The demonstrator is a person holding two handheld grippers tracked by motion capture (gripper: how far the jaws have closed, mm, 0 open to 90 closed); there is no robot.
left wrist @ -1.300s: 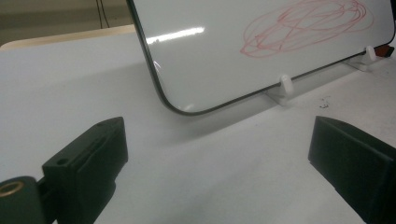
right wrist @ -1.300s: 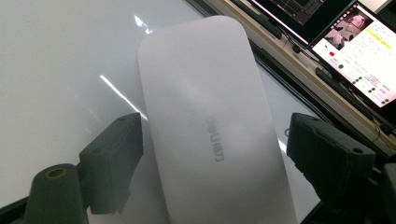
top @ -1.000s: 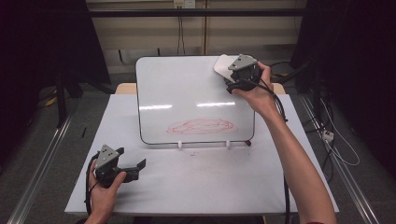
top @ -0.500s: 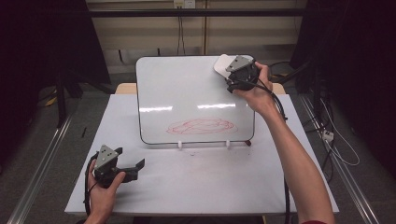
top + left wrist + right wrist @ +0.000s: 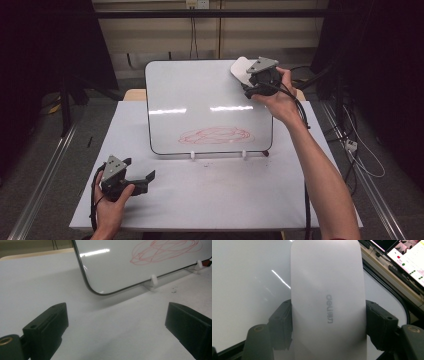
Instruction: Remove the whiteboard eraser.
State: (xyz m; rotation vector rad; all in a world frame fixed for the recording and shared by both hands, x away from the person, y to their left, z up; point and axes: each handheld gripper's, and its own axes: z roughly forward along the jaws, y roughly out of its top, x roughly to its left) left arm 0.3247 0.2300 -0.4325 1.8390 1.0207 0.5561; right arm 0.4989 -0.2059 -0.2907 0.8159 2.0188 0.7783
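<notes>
A whiteboard (image 5: 210, 100) leans upright on the white table, with a red scribble (image 5: 216, 135) low on its face. At the board's top right corner, my right gripper (image 5: 246, 80) is shut on a white eraser (image 5: 240, 67). Its jaws have just been closing, and the pads now press on both long sides of the eraser (image 5: 327, 277), which lies against the board. Near the table's front left, my left gripper (image 5: 139, 169) rests open with nothing between its jaws. Ahead of it (image 5: 117, 327) are the board's lower corner (image 5: 100, 287) and the scribble (image 5: 165, 250).
Two small white clips (image 5: 192, 156) hold the board's bottom edge, and a small dark red thing (image 5: 265, 152) lies by its lower right corner. Cables (image 5: 350, 145) trail on the floor to the right. A lit screen (image 5: 407, 255) stands beyond the board.
Neither hand has moved. In the high view the right gripper stays at the board's top right corner on the eraser; no closing of its jaws can be made out there.
</notes>
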